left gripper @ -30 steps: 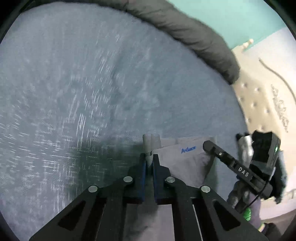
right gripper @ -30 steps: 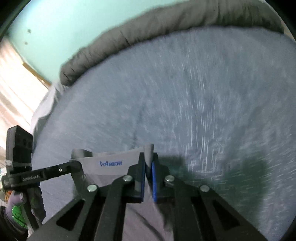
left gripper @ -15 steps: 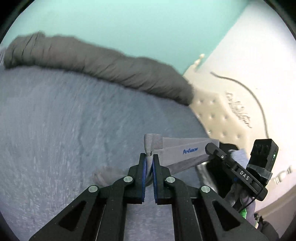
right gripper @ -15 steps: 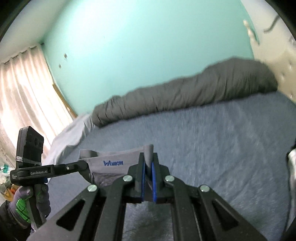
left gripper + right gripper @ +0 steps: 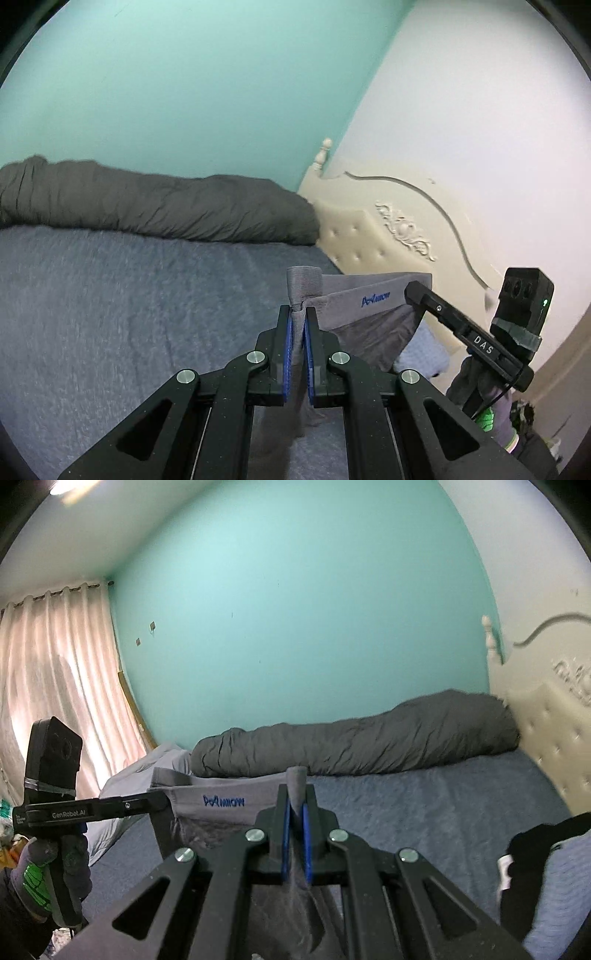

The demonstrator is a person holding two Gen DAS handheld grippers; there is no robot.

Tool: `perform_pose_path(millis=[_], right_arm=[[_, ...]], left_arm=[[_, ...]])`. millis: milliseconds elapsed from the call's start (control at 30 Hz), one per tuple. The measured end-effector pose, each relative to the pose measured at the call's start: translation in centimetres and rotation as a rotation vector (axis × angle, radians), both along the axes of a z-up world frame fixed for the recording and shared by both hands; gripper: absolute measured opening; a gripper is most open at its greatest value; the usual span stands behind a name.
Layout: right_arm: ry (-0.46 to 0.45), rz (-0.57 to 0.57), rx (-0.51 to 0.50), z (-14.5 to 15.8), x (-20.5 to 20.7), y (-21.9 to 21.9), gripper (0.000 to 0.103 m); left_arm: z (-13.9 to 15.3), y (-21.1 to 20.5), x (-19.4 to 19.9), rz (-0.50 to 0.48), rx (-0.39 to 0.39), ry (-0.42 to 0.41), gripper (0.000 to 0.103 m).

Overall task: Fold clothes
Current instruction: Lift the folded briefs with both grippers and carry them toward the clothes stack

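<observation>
Lifting the garment clear of the bed

Gripping one end of a grey waistband each, both sets of fingers are closed hard on cloth: the left gripper pinches a bunched corner that sticks up past its tips, and the right gripper does the same at the other end. The garment is stretched between the two, its waistband taut and its blue logo readable just beyond the tips, with the rest hanging below the fingers and out of frame.

A second ago both cameras looked down at blurred bedding close under the fingers; now they look nearly level, with the bed dropped well below the fingertips and the wall filling the upper half. So the garment has been raised off the bed and spread by its waistband, which reads as the shake-out before laying it flat for the first fold. The grip has not changed through the lift.

Beyond the garment, a rolled dark duvet lies along the far edge of the bed, and a cream headboard stands to the right of it.

The lower part of the garment is hidden behind the gripper bodies, so whether its hem is clear of the bed cannot be told. A dark heap right of the right fingers is cut off and unidentifiable.
</observation>
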State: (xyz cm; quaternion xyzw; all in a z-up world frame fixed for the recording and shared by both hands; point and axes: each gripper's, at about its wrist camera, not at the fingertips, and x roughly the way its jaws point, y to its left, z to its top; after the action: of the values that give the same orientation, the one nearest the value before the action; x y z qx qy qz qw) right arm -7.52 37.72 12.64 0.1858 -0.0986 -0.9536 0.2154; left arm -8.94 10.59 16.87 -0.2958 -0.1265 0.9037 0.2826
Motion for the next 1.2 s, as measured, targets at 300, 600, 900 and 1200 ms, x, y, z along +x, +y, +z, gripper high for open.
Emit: perform_pose_path(millis=[300, 600, 900, 1200], right_arm=[[0.061, -0.047, 0.036, 4.6, 5.1, 2.6, 0.005], [0.067, -0.1, 0.058, 6.9, 8.3, 5.4, 0.005], [0.055, -0.179, 0.063, 7.7, 11.5, 10.5, 0.005], [0.043, -0.282, 0.071, 7.6, 14.9, 17.8, 0.005]], left_arm=[[4.5, 3.6, 3.8, -0.056, -0.03, 0.069, 0.006], [6.6, 7.6, 6.0, -0.101, -0.056, 0.095, 0.006], [6.7, 13.8, 7.4, -0.175, -0.061, 0.088, 0.006], [5.8, 22.6, 8.3, -0.266, -0.074, 0.076, 0.006]])
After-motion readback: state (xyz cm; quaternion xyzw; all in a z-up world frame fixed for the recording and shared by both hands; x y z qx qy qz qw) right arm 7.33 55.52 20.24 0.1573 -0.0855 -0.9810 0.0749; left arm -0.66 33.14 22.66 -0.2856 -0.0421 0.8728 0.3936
